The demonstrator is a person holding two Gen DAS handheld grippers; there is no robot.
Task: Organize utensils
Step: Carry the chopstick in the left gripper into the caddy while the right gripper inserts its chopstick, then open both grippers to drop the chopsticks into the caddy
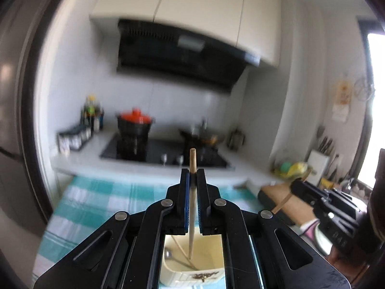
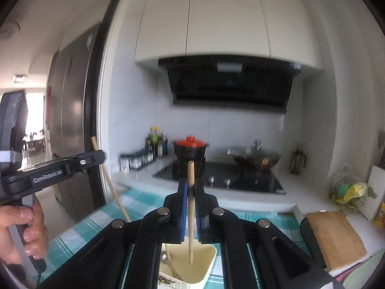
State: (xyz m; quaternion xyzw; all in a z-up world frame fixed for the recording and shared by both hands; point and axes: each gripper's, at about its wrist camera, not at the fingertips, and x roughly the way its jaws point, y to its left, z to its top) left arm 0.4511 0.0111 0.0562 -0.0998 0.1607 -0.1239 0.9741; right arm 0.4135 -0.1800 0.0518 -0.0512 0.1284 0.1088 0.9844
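A: Chopsticks, one in each gripper. Why hold them upright like that?

B: Probably to drop them tip-first into the cream holder [image 1: 192,272] underneath. The left gripper [image 1: 193,175] has its jaws clamped tight on the left chopstick [image 1: 192,207], whose top pokes above the pads and whose tip hangs over the holder's mouth.

A: And the holder already has something in it?

B: A metal spoon [image 2: 166,260] and another stick lean inside, so this looks like the collecting spot, sitting near on the checked cloth [image 1: 96,202].

A: The right side?

B: Same: the right gripper [image 2: 190,190] is squeezed shut on the right chopstick [image 2: 190,216], near vertical, tip above the holder.

A: The board [image 2: 336,236] at the right?

B: Lies apart, unused.
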